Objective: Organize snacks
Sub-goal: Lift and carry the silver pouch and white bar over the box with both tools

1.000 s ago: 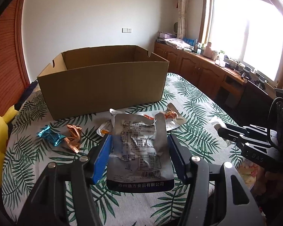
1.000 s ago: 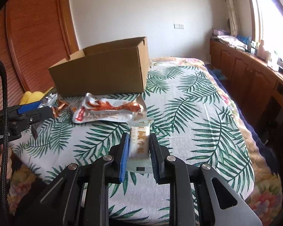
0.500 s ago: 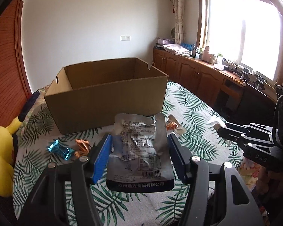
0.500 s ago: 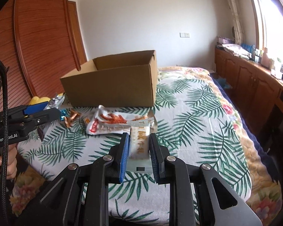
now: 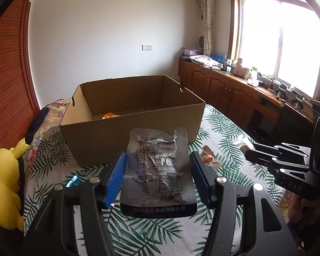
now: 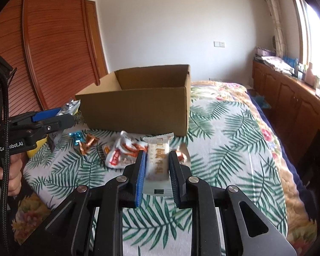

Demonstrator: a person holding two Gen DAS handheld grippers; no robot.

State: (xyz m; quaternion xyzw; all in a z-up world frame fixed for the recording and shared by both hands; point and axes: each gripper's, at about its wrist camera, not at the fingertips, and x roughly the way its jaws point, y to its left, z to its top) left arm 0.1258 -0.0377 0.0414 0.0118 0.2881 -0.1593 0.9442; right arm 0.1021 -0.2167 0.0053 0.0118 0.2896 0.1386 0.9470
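**A:** At the far middle of the bed, the cardboard box [image 5: 136,117] stands open; through its mouth the left wrist view shows only 1 orange item [image 5: 109,115] on the floor. How far along is the sorting?

**B:** Early to middling, judged from this. 2 packets are lifted and aimed at the box, neither yet over its rim. The left gripper [image 5: 157,170] is clamped on the silver foil pouch [image 5: 159,166], printed side toward the camera, pads pressing both edges. The right gripper [image 6: 156,170] is closed tight on the narrow white bar [image 6: 157,162], which stands upright between its pads.

**A:** And what is left on the bedspread [image 6: 224,149]?

**B:** Largest first: the red-and-white snack bag [image 6: 121,153] lies near the front wall of the box, partly behind the white bar. To its left lie the copper-wrapped sweets [image 6: 87,145], and just beside them the blue-wrapped sweet [image 6: 75,136]. All remain outside the box, so at least 3 pickups seem to follow.

**A:** What cannot be settled?

**B:** Most of the box floor is hidden by its near wall, so the contents cannot be counted. The count of copper sweets is unclear; they overlap. A silvery packet [image 6: 69,108] left of the box is half covered by the left gripper in the right wrist view. The yellow plush toy [image 5: 4,183] at the left edge is cut off.
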